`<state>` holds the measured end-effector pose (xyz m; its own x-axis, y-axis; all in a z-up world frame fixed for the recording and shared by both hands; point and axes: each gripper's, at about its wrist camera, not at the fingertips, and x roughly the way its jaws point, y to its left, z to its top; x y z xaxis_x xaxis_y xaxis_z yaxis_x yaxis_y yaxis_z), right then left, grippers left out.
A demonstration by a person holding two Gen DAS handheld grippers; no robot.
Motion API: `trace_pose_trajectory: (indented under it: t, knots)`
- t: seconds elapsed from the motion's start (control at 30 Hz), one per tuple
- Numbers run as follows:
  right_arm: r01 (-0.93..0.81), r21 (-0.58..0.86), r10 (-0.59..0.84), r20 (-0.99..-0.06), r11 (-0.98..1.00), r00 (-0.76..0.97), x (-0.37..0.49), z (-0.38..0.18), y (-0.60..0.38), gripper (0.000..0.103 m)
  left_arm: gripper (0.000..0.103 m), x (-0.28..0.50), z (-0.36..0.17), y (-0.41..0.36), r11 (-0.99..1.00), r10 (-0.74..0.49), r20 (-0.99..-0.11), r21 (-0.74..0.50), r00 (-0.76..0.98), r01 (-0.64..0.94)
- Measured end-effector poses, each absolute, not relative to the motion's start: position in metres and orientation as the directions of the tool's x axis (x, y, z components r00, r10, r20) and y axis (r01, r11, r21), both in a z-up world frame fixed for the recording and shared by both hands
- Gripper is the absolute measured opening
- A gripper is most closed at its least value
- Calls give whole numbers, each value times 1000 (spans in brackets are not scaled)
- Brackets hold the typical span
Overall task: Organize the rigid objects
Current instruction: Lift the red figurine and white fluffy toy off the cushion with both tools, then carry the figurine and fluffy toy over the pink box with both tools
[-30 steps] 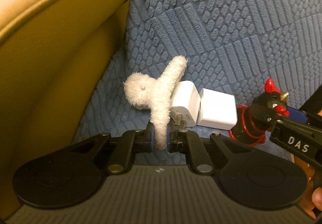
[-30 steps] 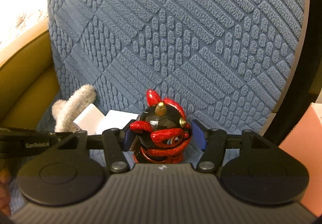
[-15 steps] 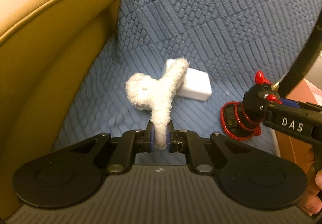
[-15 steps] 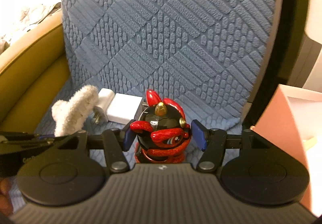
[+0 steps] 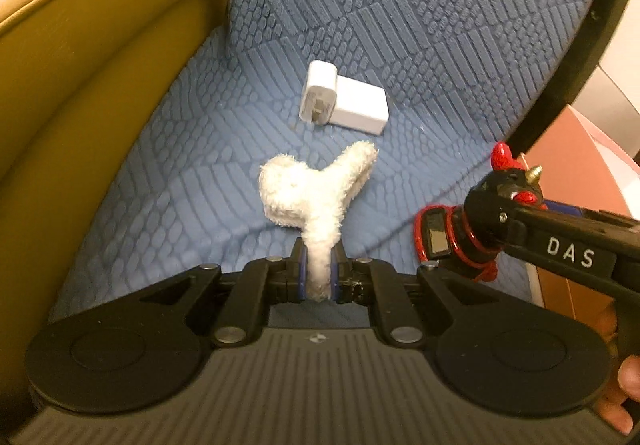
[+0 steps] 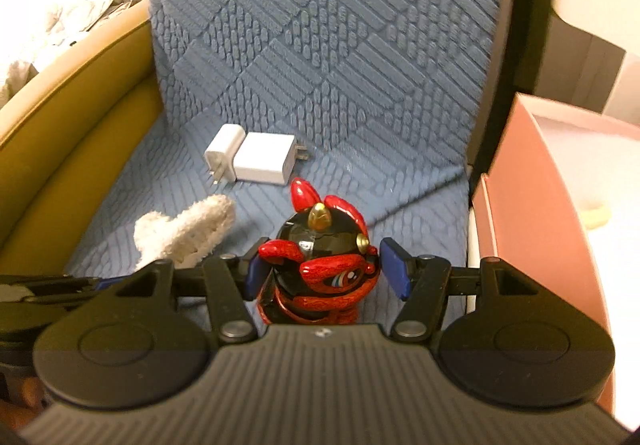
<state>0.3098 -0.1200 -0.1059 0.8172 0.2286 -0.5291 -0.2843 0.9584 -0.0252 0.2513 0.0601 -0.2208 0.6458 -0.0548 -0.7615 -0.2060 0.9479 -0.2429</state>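
Here, over a blue quilted seat cushion (image 5: 400,25), the left gripper (image 5: 319,277) is clamped tight on the stem of a fluffy white hair claw (image 5: 316,189), which sticks out ahead of its blue pads above the seat. The right gripper (image 6: 326,271) carries a black-and-red horned figurine (image 6: 320,265) between its half-spread jaws; the left pad presses against the toy's side, while the right pad appears to stand a little clear of it, so a firm grip on both sides cannot be confirmed. In the left wrist view the same figurine (image 5: 496,201) hangs at the right, just beside the claw. Two white plug adapters (image 6: 256,159) lie touching each other on the seat near the backrest, apart from both held items. A tan leather armrest (image 5: 80,85) curves along the left, and a pink open box (image 6: 540,205) stands to the right of the seat.
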Motion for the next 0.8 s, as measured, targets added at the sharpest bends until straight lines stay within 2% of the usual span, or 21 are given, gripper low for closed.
trace_pose_trajectory:
  t: [0.1, 0.37, 0.67, 0.7, 0.77, 0.8]
  knots:
    - [-278, -27, 220, -543, 960, 810, 294, -110, -125, 62, 13, 237, -217, 57, 955, -50, -757, -228, 652, -192]
    - [-252, -6, 207, -551, 968, 808, 254, -115, -145, 61, 13, 209, -210, 51, 937, -110, -762, -293, 638, -189]
    - [-243, -29, 186, -560, 970, 807, 231, -120, -154, 61, 14, 192, -212, 44, 932, -140, -777, -313, 613, -183]
    - [-242, -35, 181, -564, 970, 806, 231, -121, -154, 61, 17, 193, -212, 46, 926, -152, -778, -327, 610, -187]
    - [-244, -43, 179, -562, 969, 808, 232, -121, -154, 61, 30, 195, -213, 49, 916, -171, -779, -352, 604, -195]
    - [-243, -45, 177, -561, 969, 808, 232, -120, -154, 62, 45, 196, -213, 50, 913, -169, -780, -354, 602, -202]
